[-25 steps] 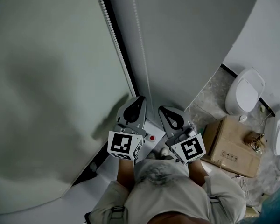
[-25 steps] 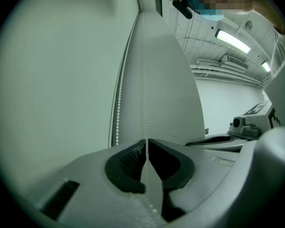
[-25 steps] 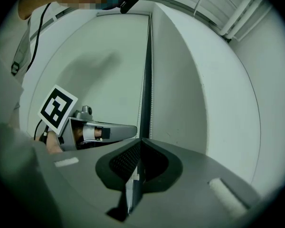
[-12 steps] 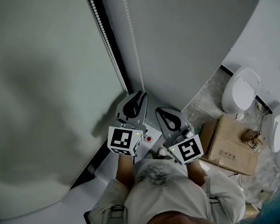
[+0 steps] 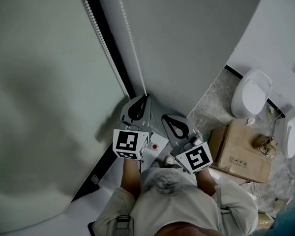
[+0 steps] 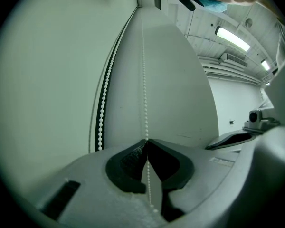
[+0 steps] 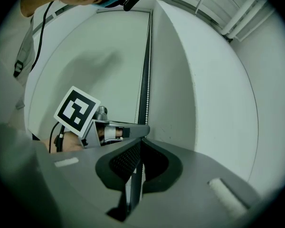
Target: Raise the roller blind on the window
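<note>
1. The roller blind [image 5: 44, 82] fills the head view from 8 to 12 o'clock as a pale grey-green sheet; it is down, covering the window.
2. The bead chain [image 5: 130, 38] hangs as 2 strands: 1 beside the dark gap at the blind's edge, the other just to its right, running from 11 o'clock down to the left claw [image 5: 146, 97].
3. In the left gripper view, the left claw [image 6: 146, 140] is clamped on the bead chain [image 6: 144, 80]; its tips meet around the right-hand strand, which carries on through the slot behind them.
4. The right claw [image 5: 163, 117] sits just beside the left one, at its 4 o'clock.
5. In the right gripper view, the right claw [image 7: 140, 140] has its tips together. A pale beaded strip shows in the slot behind them; whether it is pinched I cannot tell.
6. A cardboard box [image 5: 238, 154] stands on the floor at 3 o'clock, flaps shut, contents hidden; a small brown item lies on its top.
7. A toilet [image 5: 250, 95] at 2 o'clock has its lid down.
</note>
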A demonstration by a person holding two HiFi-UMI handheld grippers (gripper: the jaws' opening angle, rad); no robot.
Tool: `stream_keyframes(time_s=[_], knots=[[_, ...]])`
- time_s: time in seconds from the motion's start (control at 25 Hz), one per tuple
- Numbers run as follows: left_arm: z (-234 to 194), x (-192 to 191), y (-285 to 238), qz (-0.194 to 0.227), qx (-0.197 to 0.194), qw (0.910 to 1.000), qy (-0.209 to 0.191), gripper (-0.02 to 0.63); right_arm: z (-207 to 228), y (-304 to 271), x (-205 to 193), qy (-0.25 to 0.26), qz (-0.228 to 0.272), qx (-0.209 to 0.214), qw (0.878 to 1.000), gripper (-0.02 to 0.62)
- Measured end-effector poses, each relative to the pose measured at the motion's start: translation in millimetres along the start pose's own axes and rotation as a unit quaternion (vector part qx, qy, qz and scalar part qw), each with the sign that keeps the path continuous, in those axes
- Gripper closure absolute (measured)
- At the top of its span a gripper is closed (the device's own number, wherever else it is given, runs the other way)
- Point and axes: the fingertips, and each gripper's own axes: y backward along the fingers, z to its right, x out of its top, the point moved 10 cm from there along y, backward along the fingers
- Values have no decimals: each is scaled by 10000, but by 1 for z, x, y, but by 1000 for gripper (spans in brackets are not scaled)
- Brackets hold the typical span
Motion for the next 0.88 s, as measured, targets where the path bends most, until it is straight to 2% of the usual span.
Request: stream_keyframes(time_s=[0.2, 0.4, 0.68, 0.88], knots=[[-3, -1, 4, -48, -168, 9998, 101, 594, -1, -2, 5, -24, 44, -10, 10000, 584], [-5, -8, 16, -82, -390, 9988, 285, 595, 0, -5, 14, -313, 161, 124, 9993, 584], [-5, -16, 36, -75, -414, 9984, 388, 595, -3, -14, 27, -287, 47, 319, 9991, 584], [-2, -18, 45, -110, -484, 9981, 372, 595, -7, -28, 51, -259, 287, 530, 9978, 584]])
